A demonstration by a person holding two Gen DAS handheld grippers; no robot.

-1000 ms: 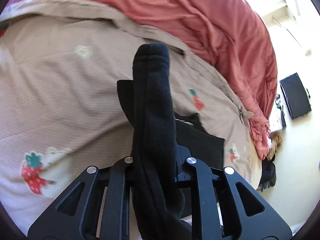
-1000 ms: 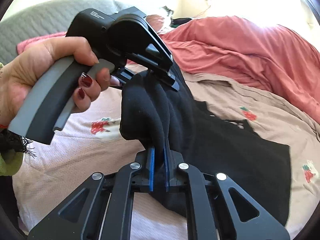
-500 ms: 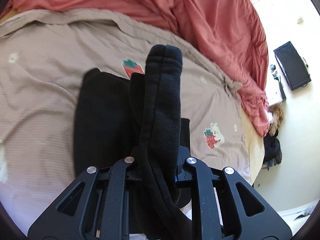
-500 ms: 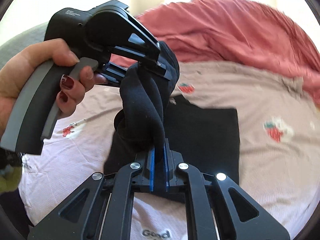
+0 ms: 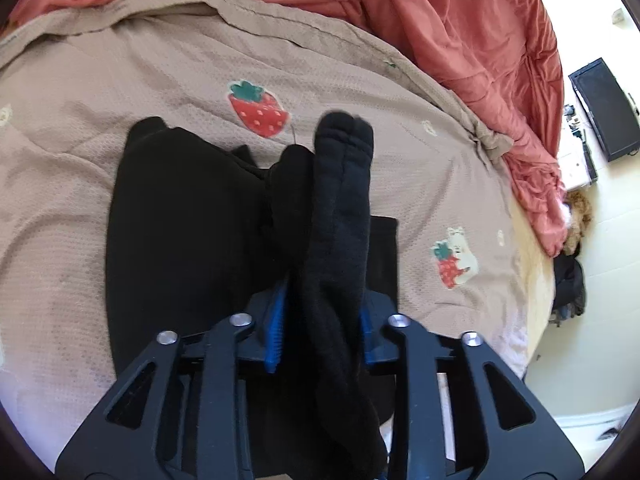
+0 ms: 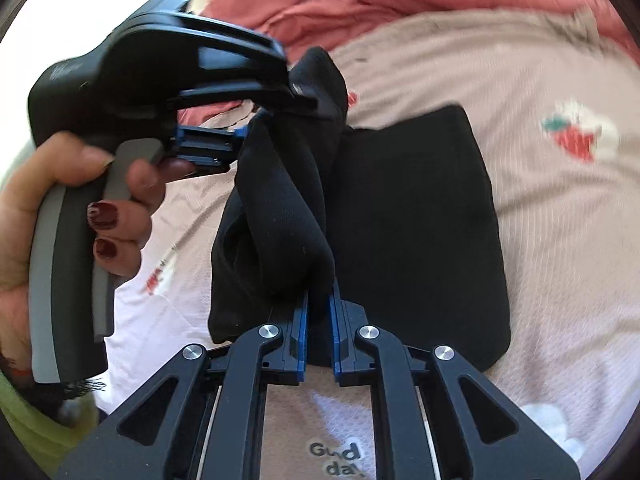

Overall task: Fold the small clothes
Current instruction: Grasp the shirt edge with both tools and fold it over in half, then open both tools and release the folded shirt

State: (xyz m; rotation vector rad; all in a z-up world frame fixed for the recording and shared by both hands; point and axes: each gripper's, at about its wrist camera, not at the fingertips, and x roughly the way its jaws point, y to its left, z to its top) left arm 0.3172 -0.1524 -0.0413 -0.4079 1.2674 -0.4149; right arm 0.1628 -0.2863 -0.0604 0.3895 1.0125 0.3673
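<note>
Black garment [image 6: 288, 200] bunched, lifted over bedspread [image 5: 360, 92]; left gripper [image 5: 320, 320] and right gripper [image 6: 318, 320] both clamp it.

Readable print on the bedspread
The beige strawberry-print bedspread [image 6: 540, 216] bore "Good day", partly hidden, at 6 o'clock in the right wrist view.

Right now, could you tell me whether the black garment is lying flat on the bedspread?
Partly. One end of the black garment lies flat on the bedspread; the other is bunched and lifted, pinched by the left gripper and right gripper.
</note>
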